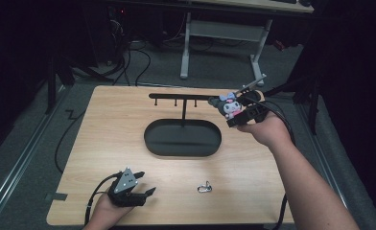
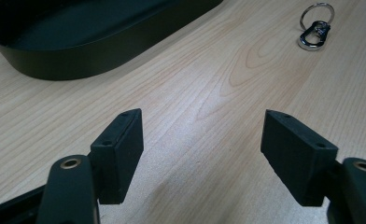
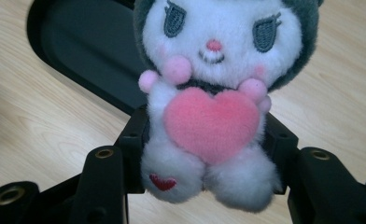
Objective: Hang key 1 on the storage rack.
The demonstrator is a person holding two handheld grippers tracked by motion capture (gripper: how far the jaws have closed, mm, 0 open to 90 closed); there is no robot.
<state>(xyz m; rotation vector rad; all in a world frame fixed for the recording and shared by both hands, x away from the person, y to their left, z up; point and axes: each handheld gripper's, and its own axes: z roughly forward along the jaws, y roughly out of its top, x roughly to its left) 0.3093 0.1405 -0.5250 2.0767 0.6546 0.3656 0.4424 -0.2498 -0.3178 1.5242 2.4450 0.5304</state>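
My right gripper (image 1: 236,115) is shut on a small plush toy (image 3: 214,102), white and grey with a pink heart on its front; both pads press its sides. In the high view the plush toy (image 1: 230,106) hangs in the air by the right end of the black hook rack's bar (image 1: 181,96). The rack stands in a black oval tray (image 1: 182,138) at the table's middle. A silver carabiner keyring (image 1: 204,187) lies on the wood near the front. My left gripper (image 1: 145,184) rests at the front left, open, with bare table between its jaws (image 2: 202,140).
The wooden table (image 1: 109,134) ends close behind the rack and just below my left hand. The tray's dark wall (image 2: 78,65) lies ahead-left of the left gripper and the keyring (image 2: 315,30) ahead-right. A desk frame (image 1: 224,33) and cables stand on the floor beyond.
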